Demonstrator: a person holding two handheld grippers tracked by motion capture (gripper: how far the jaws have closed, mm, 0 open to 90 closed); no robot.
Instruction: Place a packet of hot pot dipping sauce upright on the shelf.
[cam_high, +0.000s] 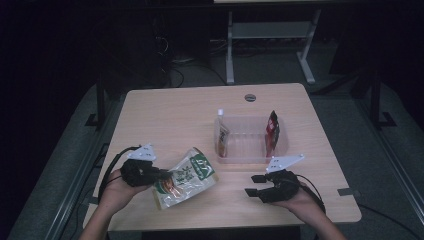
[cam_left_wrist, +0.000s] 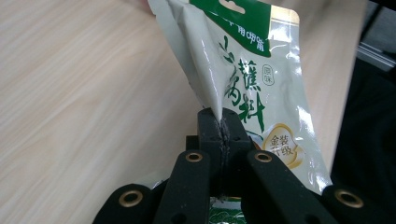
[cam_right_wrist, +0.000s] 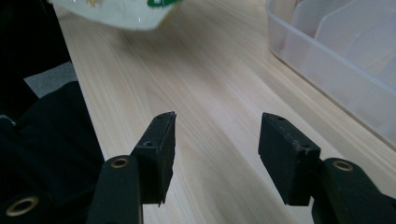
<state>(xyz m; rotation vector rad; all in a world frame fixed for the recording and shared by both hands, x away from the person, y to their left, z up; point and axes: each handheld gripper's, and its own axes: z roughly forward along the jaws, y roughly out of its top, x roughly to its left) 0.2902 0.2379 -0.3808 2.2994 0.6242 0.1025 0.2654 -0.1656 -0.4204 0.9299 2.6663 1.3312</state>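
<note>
Pouch: flat foil packet, pale cream with a green top band, dark green lettering down the front and a small gold badge near the bottom. It hangs low over the near left part of the bench, tilted, top corner pointing toward the clear bin. The film is glossy and creased; in the left gripper view a sharp fold runs up from the pinch point.

Left tongs: closed tight on the pouch's edge, pads meeting with only film between them. The grip sits on a thin seam, so the bag can swing or slip.

Right tongs: jaws partly apart, nothing between them, resting low on the bench in front of the bin, well apart from the pouch.

Bin: divided into compartments; a pale spouted pouch stands at its left end, a red packet at its right end, the middle free.

Step in hand, judged: carrying the pouch toward the bin. To do it well, the person should keep the left grip firm and the travel smooth so the bag does not sway, lift it over the near wall, and lower it upright into the free middle slot. The right tongs could steady the loose far corner.
</note>
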